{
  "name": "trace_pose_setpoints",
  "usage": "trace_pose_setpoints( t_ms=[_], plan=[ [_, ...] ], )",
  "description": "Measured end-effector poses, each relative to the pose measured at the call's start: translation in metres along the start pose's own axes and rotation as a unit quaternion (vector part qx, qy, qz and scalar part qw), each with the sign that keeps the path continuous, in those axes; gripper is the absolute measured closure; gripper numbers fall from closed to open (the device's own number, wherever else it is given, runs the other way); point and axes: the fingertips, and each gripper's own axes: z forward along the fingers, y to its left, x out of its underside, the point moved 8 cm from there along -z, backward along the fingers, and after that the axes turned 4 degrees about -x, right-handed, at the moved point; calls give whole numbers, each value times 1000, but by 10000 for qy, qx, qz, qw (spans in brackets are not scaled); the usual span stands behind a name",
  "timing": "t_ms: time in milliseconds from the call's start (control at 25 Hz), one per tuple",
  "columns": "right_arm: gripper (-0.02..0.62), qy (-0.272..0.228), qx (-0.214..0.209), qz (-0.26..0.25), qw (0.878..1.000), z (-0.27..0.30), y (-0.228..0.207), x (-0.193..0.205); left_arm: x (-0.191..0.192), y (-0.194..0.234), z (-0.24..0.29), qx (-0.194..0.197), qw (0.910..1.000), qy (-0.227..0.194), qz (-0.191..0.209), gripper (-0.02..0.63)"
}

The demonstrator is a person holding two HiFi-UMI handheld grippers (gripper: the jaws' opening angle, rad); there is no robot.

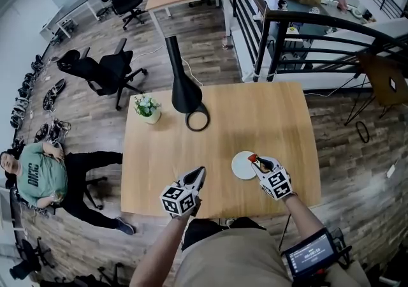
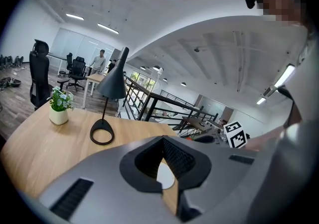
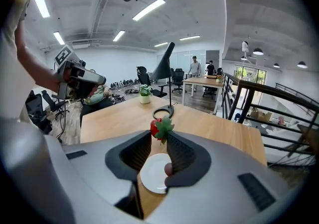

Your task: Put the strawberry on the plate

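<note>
the right gripper pinches the strawberry at its jaw tips, red body to the left and green leaves to the right, over the white plate, which shows through the gap between the jaws. the left gripper has its jaw tips pressed together on nothing and hangs over the table left of the plate, near the front edge.

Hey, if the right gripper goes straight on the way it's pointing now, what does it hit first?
Most likely the white plate. The right gripper, shut on the strawberry, angles down toward it, though depth is hard to judge.
</note>
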Motion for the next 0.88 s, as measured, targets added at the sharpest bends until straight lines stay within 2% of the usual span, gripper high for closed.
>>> trace_pose_setpoints(
  t_ms=[280,520,880],
  plan=[
    [494,284,-31,127,9995,29,-14,22,15,10,15,-25,9993,363,120,603],
    [494,679,-39,240,9974,53,-21,42,33,21,30,-93,9976,690,11,603],
    [494,1222,-54,295,9921,78,-31,79,44,32,48,-143,9934,1132,69,603]
  ],
)
